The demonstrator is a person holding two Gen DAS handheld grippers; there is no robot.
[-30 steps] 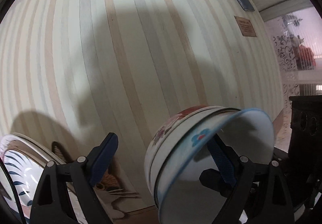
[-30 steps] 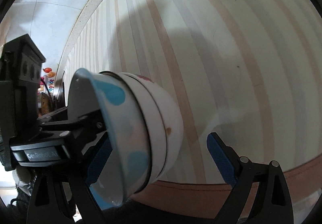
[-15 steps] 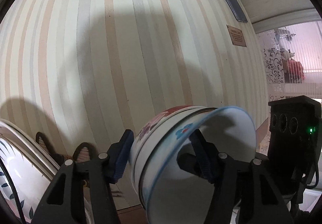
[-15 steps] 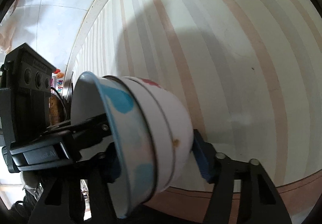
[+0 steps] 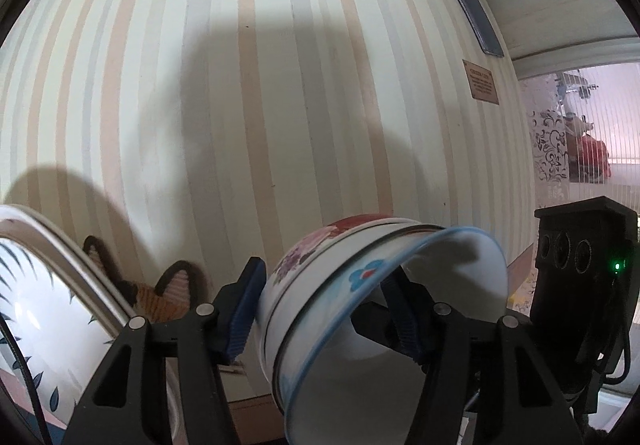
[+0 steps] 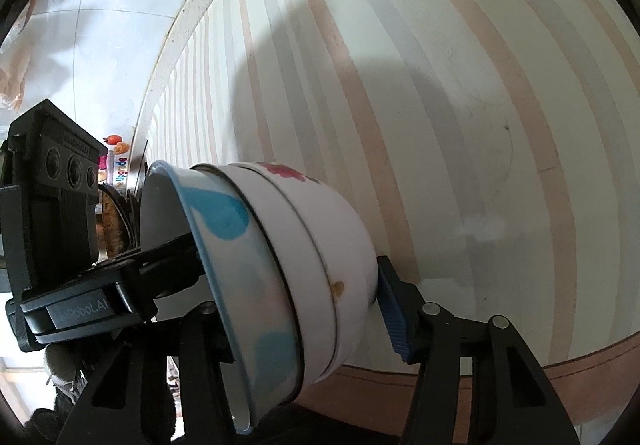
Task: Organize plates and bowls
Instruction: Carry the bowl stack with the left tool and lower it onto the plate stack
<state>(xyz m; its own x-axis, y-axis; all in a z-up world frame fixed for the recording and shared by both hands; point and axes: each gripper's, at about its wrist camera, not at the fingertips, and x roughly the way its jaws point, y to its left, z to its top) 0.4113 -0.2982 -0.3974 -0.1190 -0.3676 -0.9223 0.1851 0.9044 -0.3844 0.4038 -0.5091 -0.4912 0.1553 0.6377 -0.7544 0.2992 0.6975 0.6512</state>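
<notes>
A stack of nested white bowls [image 5: 320,305], the inner one rimmed in blue with blue blotches, the outer ones with red and purple flowers, is tilted on its side. My left gripper [image 5: 324,321] is shut on the stack, one blue pad on its outer base, the other inside. My right gripper [image 6: 288,309] is shut on the same stack [image 6: 288,265] from the opposite side, one finger inside the bowl and hidden. A white plate with blue leaf marks [image 5: 44,309] leans at the left.
A striped surface [image 5: 240,105] in cream, tan and grey fills both views. A cat-shaped figure [image 5: 160,293] sits beside the plate. The other gripper's black camera housing shows in the left wrist view [image 5: 580,285] and in the right wrist view [image 6: 56,205]. A brown edge [image 6: 560,361] runs at lower right.
Both grippers closed from wide open onto the bowl stack. The stack has tipped slightly and the views shifted a little.
</notes>
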